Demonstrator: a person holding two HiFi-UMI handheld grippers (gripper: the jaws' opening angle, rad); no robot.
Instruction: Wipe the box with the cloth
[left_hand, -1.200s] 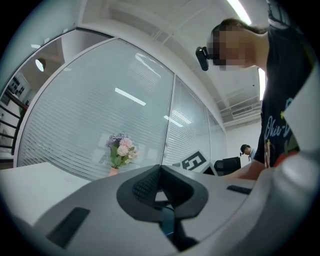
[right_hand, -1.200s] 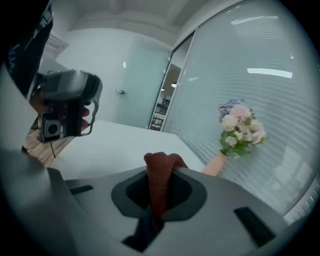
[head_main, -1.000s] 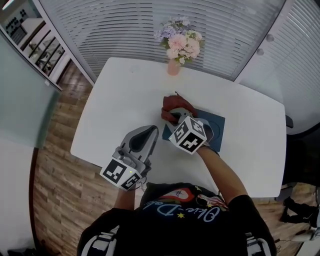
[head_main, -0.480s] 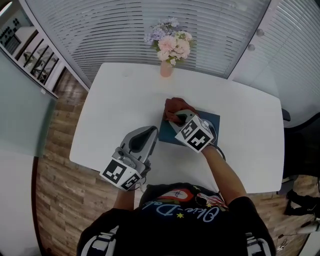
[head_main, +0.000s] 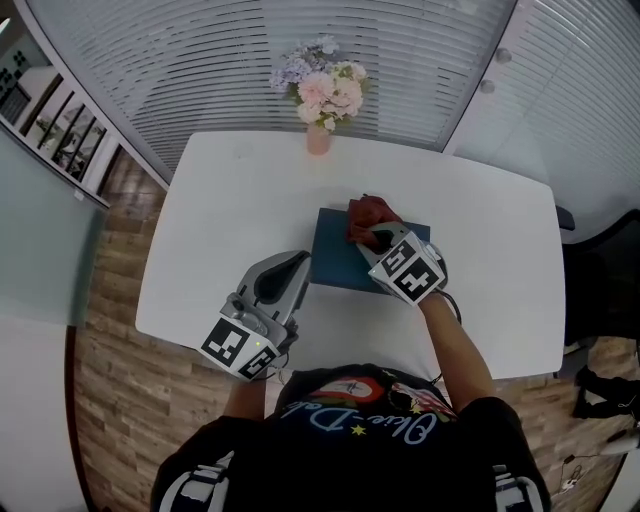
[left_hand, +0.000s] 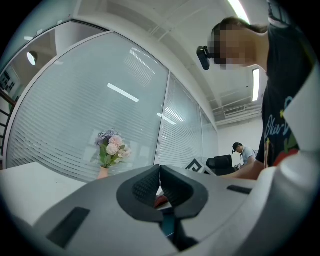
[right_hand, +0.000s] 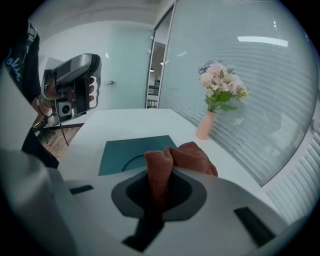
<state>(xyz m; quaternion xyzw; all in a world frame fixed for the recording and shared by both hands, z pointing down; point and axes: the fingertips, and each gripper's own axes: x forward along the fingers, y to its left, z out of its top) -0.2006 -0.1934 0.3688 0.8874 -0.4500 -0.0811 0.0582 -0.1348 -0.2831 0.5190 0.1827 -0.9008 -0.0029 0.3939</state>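
A flat dark teal box (head_main: 336, 256) lies on the white table (head_main: 220, 220). A rust-red cloth (head_main: 366, 214) rests on the box near its far edge. My right gripper (head_main: 378, 238) is shut on the cloth and presses it onto the lid. In the right gripper view the cloth (right_hand: 181, 156) bunches out between the jaws of the right gripper (right_hand: 159, 187), with the box (right_hand: 131, 150) beyond. My left gripper (head_main: 293, 264) hovers left of the box near the table's front edge. Its jaws are shut with nothing between them. In the left gripper view, the left gripper (left_hand: 160, 184) shows closed pads.
A pink vase of flowers (head_main: 318, 138) stands at the table's far edge, behind the box. Ribbed glass walls rise behind the table. Wooden floor (head_main: 110, 330) lies to the left. In the left gripper view, a person (left_hand: 239, 149) sits far off by a dark chair.
My right gripper has dragged the cloth to the right along the box's far side, from its left corner toward the middle. The left gripper has stayed put.
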